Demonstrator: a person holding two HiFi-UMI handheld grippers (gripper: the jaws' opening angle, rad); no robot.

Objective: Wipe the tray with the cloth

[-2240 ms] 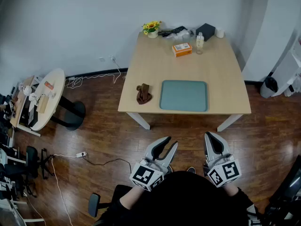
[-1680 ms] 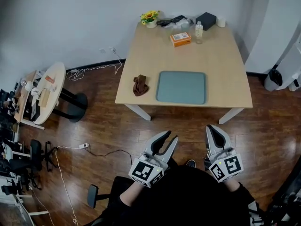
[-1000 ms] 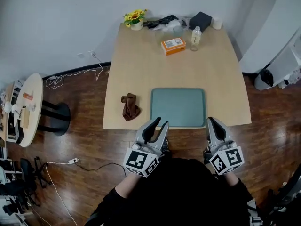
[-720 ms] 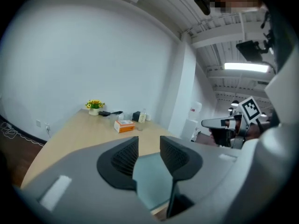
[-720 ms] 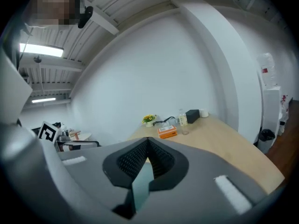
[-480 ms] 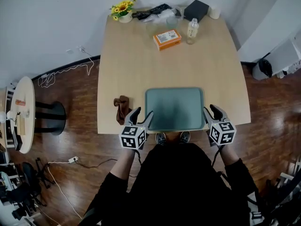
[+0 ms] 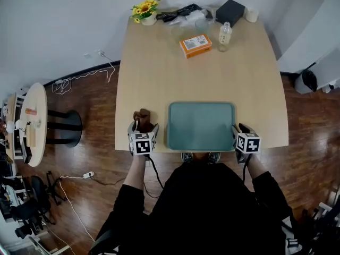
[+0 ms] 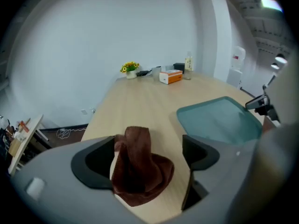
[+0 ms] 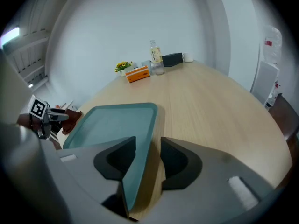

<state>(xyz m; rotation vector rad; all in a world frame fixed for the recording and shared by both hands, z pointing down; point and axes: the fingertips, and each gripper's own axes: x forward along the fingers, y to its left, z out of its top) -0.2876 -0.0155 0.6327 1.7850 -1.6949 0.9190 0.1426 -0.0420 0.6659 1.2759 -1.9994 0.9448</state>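
With my left gripper (image 8: 148, 153) opening its jaws around the cloth (image 8: 138, 171) just left of the tray (image 8: 219, 120), I should close low on its bunch.

Print on the orange box (image 7: 195, 45) and the bottle (image 7: 224, 34), illegibly small

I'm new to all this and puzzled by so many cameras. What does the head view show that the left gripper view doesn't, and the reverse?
Only the head view: the person, seen from above, and a white power strip on the floor. Only the left gripper view: the brown cloth sitting between the opening jaws of the left claw. Both: the teal tray, orange box and sunflowers.
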